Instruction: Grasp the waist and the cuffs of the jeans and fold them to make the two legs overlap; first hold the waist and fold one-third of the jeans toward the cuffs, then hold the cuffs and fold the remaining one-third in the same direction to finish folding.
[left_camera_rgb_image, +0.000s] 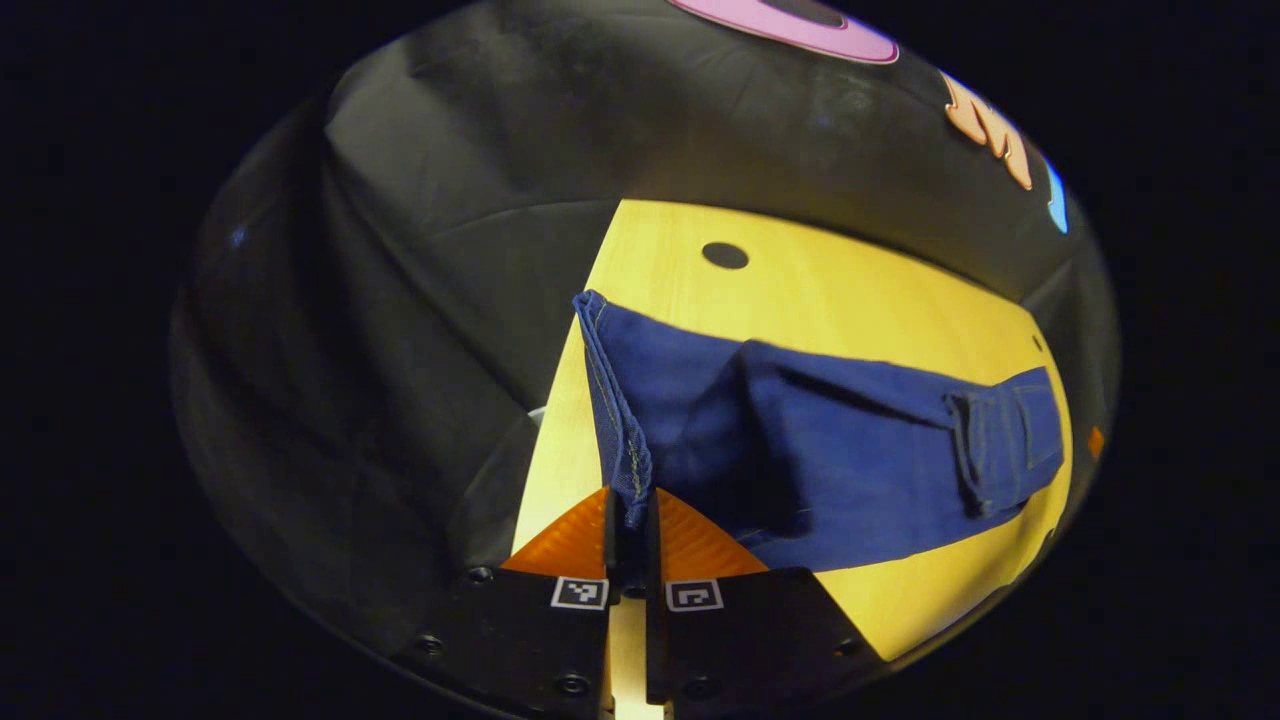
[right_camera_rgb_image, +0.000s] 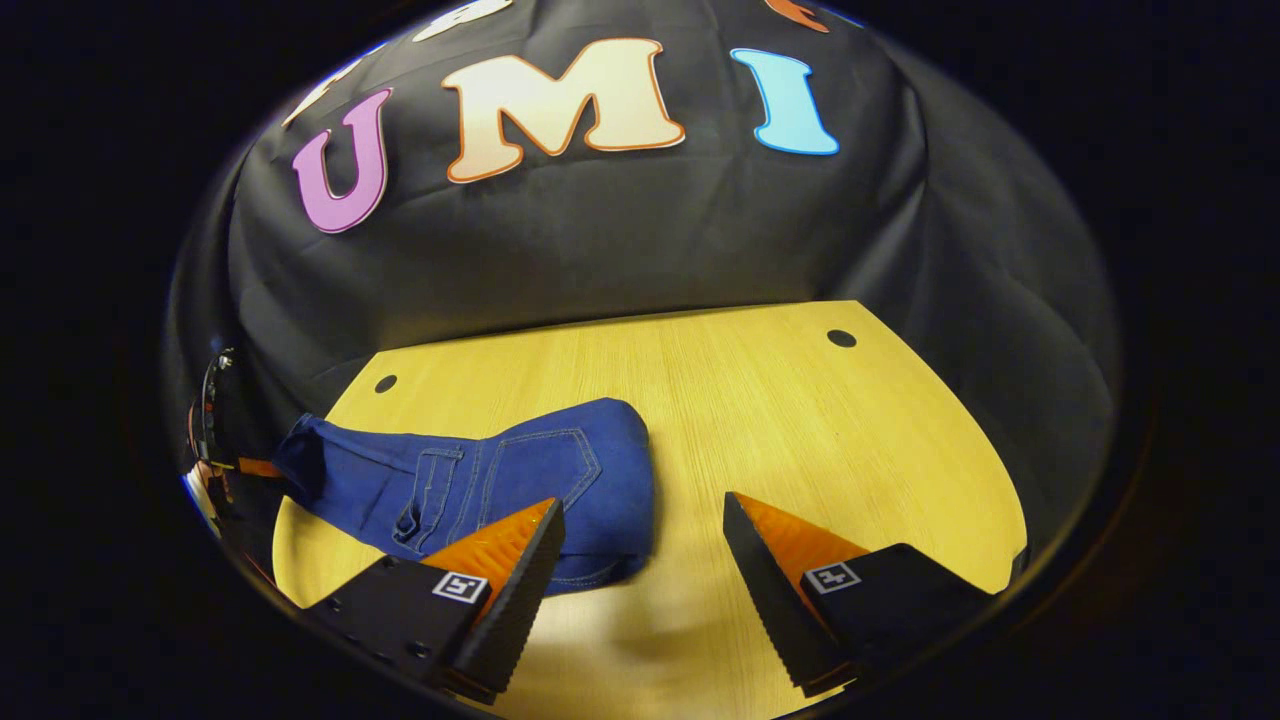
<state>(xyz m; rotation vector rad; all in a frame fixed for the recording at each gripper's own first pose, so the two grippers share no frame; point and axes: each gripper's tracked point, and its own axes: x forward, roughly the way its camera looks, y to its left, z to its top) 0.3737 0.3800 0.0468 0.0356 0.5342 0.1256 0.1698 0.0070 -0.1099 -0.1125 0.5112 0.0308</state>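
Observation:
Dark blue jeans (left_camera_rgb_image: 830, 450) lie partly folded on the yellow wooden table (left_camera_rgb_image: 800, 280). My left gripper (left_camera_rgb_image: 630, 505) is shut on the stitched cuff hem (left_camera_rgb_image: 612, 400), which rises from its fingers in the left gripper view. The belt loops and pocket end (left_camera_rgb_image: 1005, 440) lie at the far right there. In the right gripper view the jeans (right_camera_rgb_image: 520, 480) sit left of centre with a back pocket (right_camera_rgb_image: 540, 465) facing up. My right gripper (right_camera_rgb_image: 645, 535) hangs open just above the table, its left finger (right_camera_rgb_image: 515, 545) over the jeans' folded edge, nothing held between the fingers.
The table (right_camera_rgb_image: 800, 420) has round dark holes (right_camera_rgb_image: 841, 338) near its far corners. Black cloth wall surrounds it on all sides. At the left edge of the right gripper view, the other gripper and the hand holding it (right_camera_rgb_image: 215, 440) show beside the jeans.

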